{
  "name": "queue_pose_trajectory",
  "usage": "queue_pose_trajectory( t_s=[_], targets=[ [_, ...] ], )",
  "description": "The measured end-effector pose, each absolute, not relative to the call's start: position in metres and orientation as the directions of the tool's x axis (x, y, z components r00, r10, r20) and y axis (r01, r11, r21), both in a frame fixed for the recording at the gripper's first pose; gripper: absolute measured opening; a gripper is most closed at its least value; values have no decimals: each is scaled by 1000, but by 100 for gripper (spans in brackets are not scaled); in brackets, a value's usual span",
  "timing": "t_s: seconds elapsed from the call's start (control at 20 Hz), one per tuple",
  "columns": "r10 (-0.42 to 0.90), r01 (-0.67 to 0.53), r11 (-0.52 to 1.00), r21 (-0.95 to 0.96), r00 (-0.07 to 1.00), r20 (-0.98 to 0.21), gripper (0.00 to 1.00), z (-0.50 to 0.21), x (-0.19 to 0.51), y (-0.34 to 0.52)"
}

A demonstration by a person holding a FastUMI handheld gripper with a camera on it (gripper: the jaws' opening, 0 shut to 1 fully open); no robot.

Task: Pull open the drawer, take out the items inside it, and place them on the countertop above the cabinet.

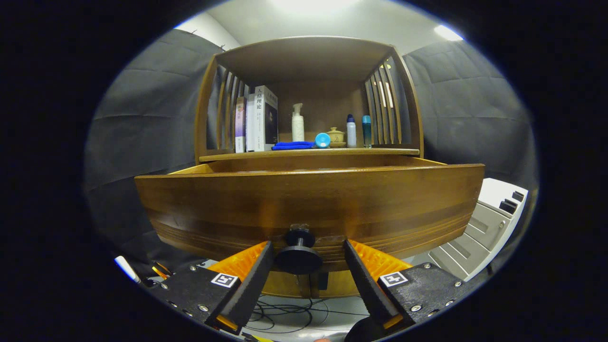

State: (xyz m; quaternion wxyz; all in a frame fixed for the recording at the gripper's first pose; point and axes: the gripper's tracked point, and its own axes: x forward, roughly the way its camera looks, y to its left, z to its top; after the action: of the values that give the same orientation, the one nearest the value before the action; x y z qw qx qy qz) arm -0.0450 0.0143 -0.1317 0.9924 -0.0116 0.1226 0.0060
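Observation:
The wooden drawer (308, 204) stands pulled out from the cabinet, its front panel close ahead of me. That panel hides the inside of the drawer. Its black round knob (298, 259) sits between my fingers. My gripper (308, 247) is open: the left finger is at the knob's edge, and a gap shows between the knob and the right finger. Above the drawer runs the countertop (223, 156), under a wooden hutch.
On the countertop stand books (256, 121), a white pump bottle (298, 123), a blue cloth (292, 145), a blue round object (322, 140), a small lidded cup (336, 136) and two small bottles (358, 131). A grey cabinet (494, 218) stands to the right. Cables (285, 313) lie on the floor below.

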Motion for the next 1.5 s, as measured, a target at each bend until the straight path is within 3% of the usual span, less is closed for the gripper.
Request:
queue_pose_trajectory(
  t_s=[1.5],
  targets=[
    [3, -1, 1000, 9, 972, -234, 94, -130, 26, 16]
  ],
)
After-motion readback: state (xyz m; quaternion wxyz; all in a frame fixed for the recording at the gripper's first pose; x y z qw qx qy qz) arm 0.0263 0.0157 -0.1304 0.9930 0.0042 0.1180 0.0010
